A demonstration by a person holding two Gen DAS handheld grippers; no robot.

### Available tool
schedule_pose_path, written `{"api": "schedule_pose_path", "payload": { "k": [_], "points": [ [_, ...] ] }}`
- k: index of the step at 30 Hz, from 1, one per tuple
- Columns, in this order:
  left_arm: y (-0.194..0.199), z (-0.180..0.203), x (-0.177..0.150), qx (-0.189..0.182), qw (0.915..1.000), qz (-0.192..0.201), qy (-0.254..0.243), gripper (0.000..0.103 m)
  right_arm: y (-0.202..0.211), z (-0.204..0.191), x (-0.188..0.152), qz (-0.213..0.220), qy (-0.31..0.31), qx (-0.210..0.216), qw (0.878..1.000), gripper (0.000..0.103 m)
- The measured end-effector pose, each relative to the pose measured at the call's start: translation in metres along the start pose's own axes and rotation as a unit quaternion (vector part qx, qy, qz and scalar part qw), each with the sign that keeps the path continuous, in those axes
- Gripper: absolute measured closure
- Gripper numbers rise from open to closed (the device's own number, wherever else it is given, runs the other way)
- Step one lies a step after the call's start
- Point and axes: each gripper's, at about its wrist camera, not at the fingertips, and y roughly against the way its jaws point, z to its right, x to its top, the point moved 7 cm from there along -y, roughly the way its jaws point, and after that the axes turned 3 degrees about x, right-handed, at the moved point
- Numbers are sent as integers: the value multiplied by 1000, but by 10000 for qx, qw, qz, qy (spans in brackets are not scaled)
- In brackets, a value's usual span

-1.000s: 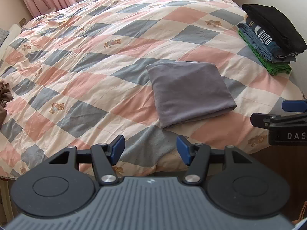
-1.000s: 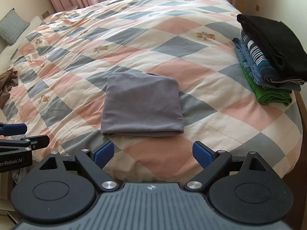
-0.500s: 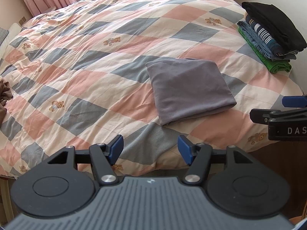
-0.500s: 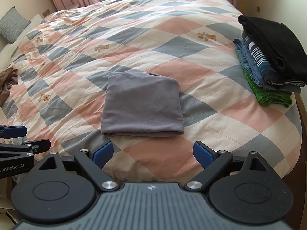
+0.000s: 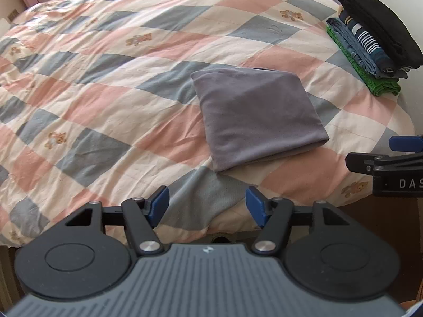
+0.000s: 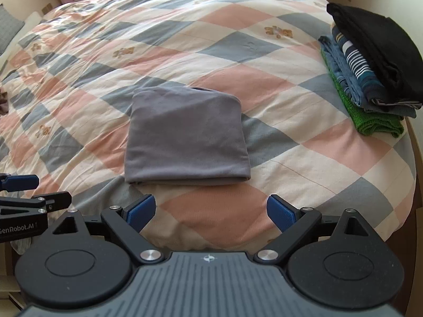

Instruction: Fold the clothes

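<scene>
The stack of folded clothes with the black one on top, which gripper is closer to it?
Right. The right gripper sits nearer the stack; the left gripper is farther over.

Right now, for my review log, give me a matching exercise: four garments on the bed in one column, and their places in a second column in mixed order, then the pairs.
Things:
1. grey folded garment
2. black garment
3. green garment
4. striped garment

Places:
A. bottom of the pile at the bed's right edge
B. alone on the quilt, ahead of both open grippers
C. top of the pile
D. inside the pile, just under the top piece

Pairs: 1-B, 2-C, 3-A, 4-D
</scene>
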Motion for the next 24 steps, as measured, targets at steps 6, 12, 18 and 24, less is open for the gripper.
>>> {"api": "schedule_pose_path", "payload": {
  "k": [6,12,18,24],
  "points": [
    [-37,-19,22,-639,9973,-114,349,36,-30,21,16,12,-239,253,9994,9],
    [-95,-35,44,-1442,9856,-198,856,29,-65,64,36,340,-801,1069,9905,9],
    [-161,-36,64,-1924,9734,-461,1152,29,-121,91,59,247,-1190,1731,9774,8],
    [-198,-32,77,-2296,9635,-545,1261,26,-172,102,68,21,-1231,2287,9657,9]
  ]
}}
